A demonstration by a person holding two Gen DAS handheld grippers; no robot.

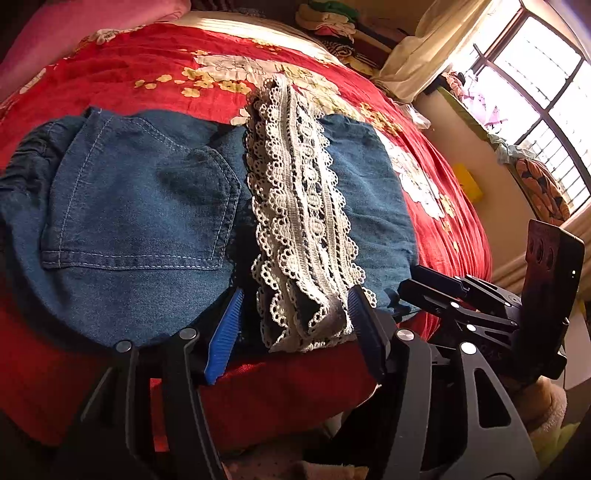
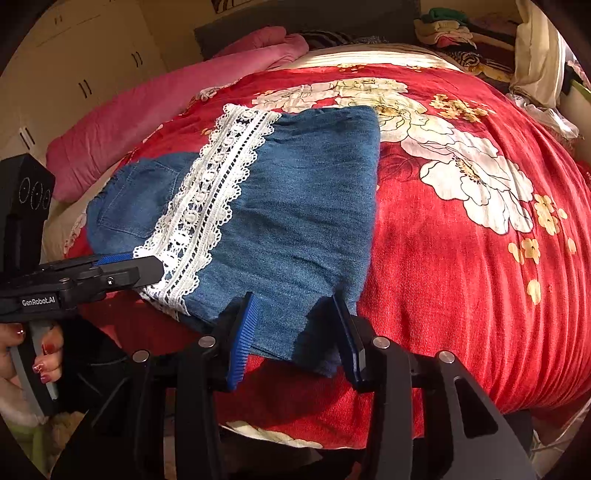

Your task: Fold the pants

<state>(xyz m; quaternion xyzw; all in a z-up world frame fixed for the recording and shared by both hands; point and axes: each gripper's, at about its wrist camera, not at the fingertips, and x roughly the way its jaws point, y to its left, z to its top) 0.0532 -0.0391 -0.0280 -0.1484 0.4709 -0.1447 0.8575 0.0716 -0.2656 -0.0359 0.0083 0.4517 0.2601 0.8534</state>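
Note:
Blue denim pants [image 1: 140,206] with a white lace hem band [image 1: 299,221] lie folded on a red floral bedspread [image 1: 147,74]. The leg end is folded over the seat, so the lace lies across the back-pocket side. My left gripper [image 1: 295,325] is open, its blue-padded fingers either side of the lace end at the near edge. My right gripper [image 2: 299,332] is open around the denim's near corner [image 2: 295,229]. The left gripper also shows in the right wrist view [image 2: 140,269], beside the lace [image 2: 210,199].
A pink pillow [image 2: 155,110] lies at the bed's far left. Stacked clothes [image 2: 454,33] sit at the back. A window [image 1: 535,85] and a wall are to the right. The bed's near edge runs just under both grippers.

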